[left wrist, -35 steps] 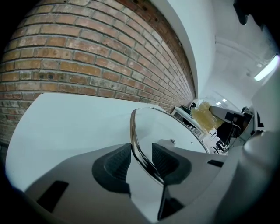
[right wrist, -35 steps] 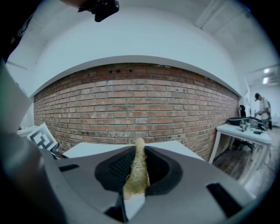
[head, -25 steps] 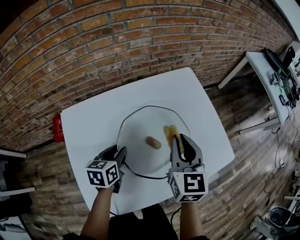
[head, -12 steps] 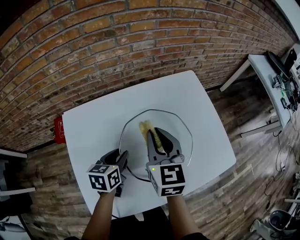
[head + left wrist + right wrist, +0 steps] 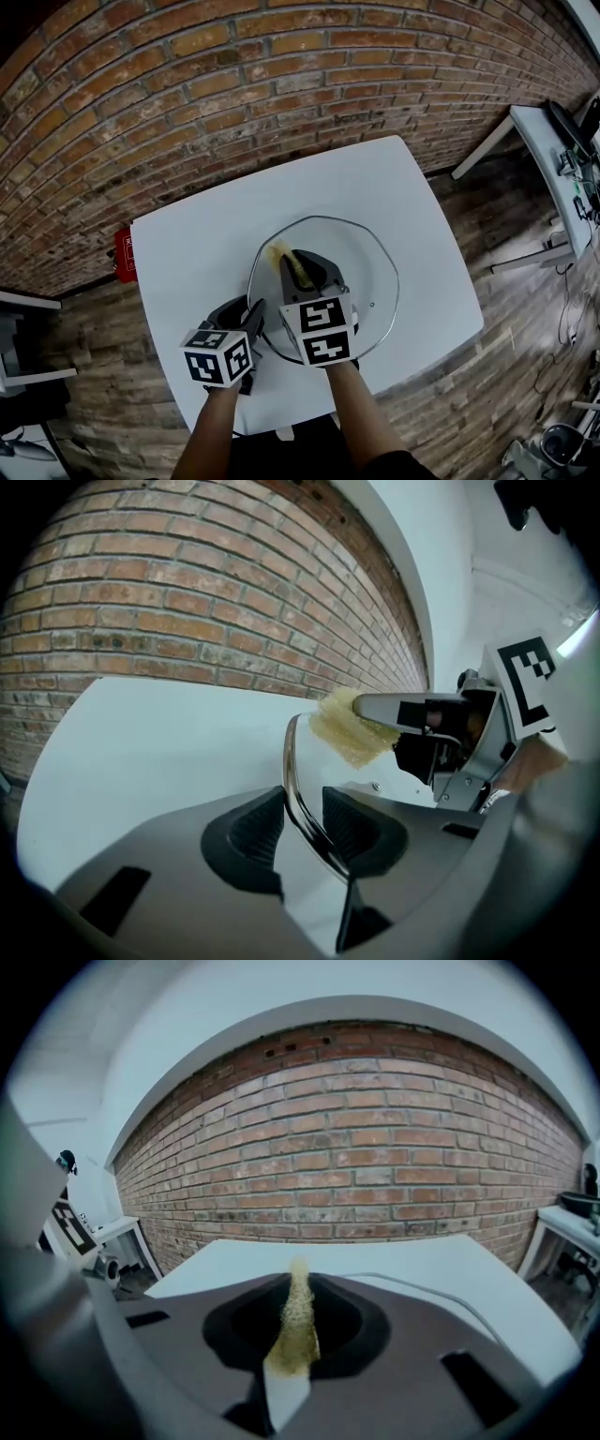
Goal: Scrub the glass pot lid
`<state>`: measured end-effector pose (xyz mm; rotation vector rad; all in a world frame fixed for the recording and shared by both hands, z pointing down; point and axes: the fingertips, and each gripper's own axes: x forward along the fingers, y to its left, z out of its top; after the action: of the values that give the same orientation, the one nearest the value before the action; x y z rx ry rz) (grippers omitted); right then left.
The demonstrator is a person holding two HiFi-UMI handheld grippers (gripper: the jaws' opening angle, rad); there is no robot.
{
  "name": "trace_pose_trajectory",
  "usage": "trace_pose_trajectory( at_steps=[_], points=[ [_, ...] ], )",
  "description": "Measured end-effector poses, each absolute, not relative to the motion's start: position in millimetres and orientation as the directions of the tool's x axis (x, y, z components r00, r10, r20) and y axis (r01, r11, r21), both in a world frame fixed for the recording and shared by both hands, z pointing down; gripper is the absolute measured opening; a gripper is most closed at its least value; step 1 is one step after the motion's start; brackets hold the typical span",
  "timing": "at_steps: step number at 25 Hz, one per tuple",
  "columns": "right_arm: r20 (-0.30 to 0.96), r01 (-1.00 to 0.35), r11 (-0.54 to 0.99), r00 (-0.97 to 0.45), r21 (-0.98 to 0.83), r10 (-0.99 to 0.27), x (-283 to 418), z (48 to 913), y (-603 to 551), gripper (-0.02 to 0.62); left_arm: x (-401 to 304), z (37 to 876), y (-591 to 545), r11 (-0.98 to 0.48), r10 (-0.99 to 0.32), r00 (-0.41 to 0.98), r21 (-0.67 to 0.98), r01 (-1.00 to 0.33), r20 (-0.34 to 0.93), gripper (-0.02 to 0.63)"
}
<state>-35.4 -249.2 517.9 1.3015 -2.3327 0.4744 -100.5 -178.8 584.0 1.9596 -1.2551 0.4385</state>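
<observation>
A round glass pot lid (image 5: 370, 258) with a metal rim lies on the white table (image 5: 197, 253). My left gripper (image 5: 247, 317) sits at the lid's near left edge. In the left gripper view the rim (image 5: 291, 766) runs up between its black pads (image 5: 253, 832), and this gripper (image 5: 302, 822) is shut on the lid. My right gripper (image 5: 302, 264) reaches over the lid's left part, shut on a yellow sponge (image 5: 279, 249) that touches the glass near the far left rim. In the right gripper view the sponge (image 5: 299, 1312) stands squeezed between the jaws. The right gripper hides the lid's knob.
A brick wall (image 5: 234, 103) runs behind the table. A red object (image 5: 125, 253) sits just off the table's left edge. A white desk (image 5: 553, 131) with gear stands to the right on wooden floor (image 5: 506, 244). Bare tabletop (image 5: 337, 178) lies beyond the lid.
My right gripper has carried the sponge from the lid's right part leftward to its far left part, and now covers the knob. The left gripper has stayed at the rim.
</observation>
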Motion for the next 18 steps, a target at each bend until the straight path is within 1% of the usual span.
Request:
trace_pose_trajectory(
  at_steps=[4,9,12,18],
  points=[
    [0.568,-0.864,0.498,-0.446,-0.072,-0.692,-23,537,-251,0.058,-101,585,-179,-0.233,-0.622,0.456,0.405,-0.884,0.637,0.133],
    [0.602,-0.893,0.450,-0.372,-0.025,-0.706,10,546,-258,0.058,-101,585,-181,-0.232,-0.624,0.451,0.401,-0.886,0.638,0.132],
    [0.622,-0.913,0.405,-0.296,0.037,-0.725,39,549,-260,0.058,-102,585,-181,-0.230,-0.626,0.448,0.398,-0.888,0.638,0.130],
    [0.649,-0.953,0.263,-0.107,0.149,-0.753,106,544,-261,0.058,-101,585,-182,-0.233,-0.625,0.449,0.397,-0.888,0.638,0.130]
  ],
)
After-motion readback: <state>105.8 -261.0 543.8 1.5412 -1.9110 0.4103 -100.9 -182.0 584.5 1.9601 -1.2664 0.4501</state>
